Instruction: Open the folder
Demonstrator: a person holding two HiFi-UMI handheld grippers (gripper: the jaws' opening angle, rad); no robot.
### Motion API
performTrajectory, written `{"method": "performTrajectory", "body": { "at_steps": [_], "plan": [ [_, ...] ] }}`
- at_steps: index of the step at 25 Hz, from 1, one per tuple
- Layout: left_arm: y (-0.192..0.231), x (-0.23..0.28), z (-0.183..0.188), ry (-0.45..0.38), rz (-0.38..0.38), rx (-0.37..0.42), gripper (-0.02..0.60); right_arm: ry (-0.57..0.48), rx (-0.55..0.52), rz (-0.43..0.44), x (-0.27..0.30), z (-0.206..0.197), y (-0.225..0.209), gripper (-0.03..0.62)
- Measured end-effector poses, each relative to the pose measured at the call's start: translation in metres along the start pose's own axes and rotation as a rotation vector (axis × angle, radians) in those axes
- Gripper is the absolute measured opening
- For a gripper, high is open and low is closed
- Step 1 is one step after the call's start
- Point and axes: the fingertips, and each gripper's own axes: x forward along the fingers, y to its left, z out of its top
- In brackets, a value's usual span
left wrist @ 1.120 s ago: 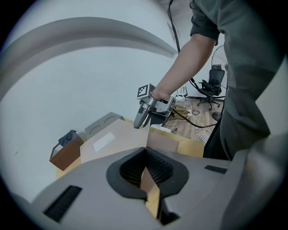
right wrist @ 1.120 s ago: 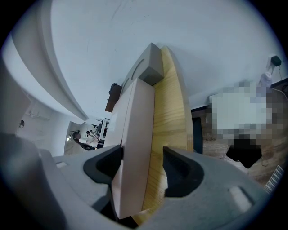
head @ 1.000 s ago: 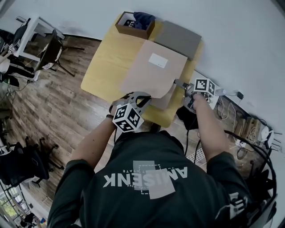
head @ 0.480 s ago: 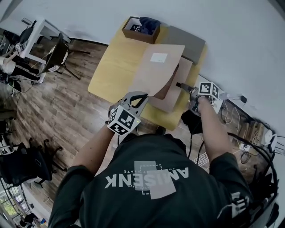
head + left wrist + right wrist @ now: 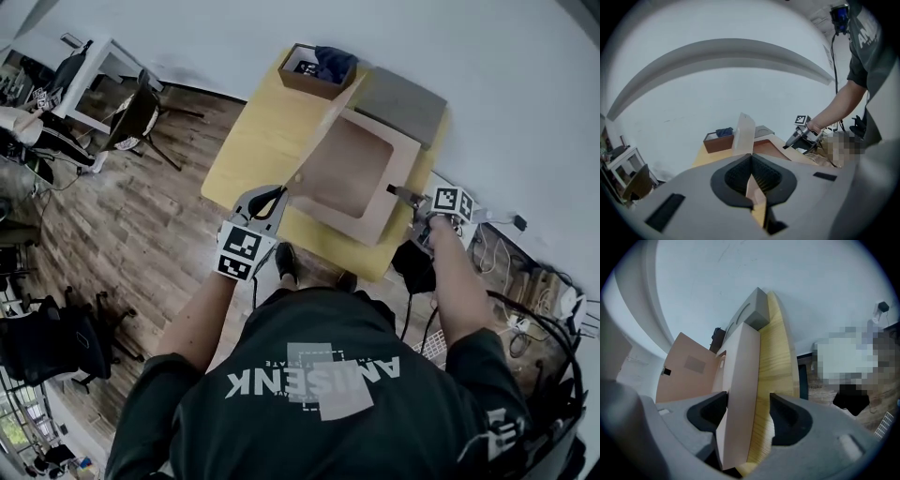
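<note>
A brown cardboard folder (image 5: 352, 178) lies on the yellow table (image 5: 253, 150), and its inside shows. Its cover (image 5: 323, 131) stands nearly upright along the left side. My left gripper (image 5: 281, 192) is shut on the cover's near corner; in the left gripper view the thin cover (image 5: 744, 133) runs up from the closed jaws of this gripper (image 5: 751, 176). My right gripper (image 5: 398, 192) is at the folder's right edge. In the right gripper view that gripper (image 5: 747, 411) has its wide jaws closed over the folder's base (image 5: 740, 380) and the table edge (image 5: 776, 362). The raised cover (image 5: 686, 371) shows behind.
A brown box (image 5: 317, 67) with dark cloth and a grey flat pad (image 5: 401, 101) sit at the table's far end against the white wall. A chair (image 5: 136, 117) stands on the wood floor to the left. Cables (image 5: 525, 272) lie at the right.
My left gripper has moved up and to the left with the cover. The cover has swung from lying flat to standing almost upright. The right gripper has stayed in place.
</note>
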Motion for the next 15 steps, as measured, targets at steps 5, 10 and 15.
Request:
{"method": "performTrajectory", "body": {
  "at_steps": [5,10,15],
  "plan": [
    [0.05,-0.012,-0.014,0.003,0.079,-0.116,0.002,-0.009,0.007,-0.01,0.001,0.0,0.002,0.29],
    [0.085,-0.017,-0.027,0.01,0.117,-0.183,0.002,-0.021,0.02,-0.022,0.0,-0.001,0.004,0.293],
    [0.116,-0.019,-0.047,0.027,0.144,-0.226,0.002,-0.044,0.035,-0.039,0.001,-0.003,0.004,0.296]
  ]
}}
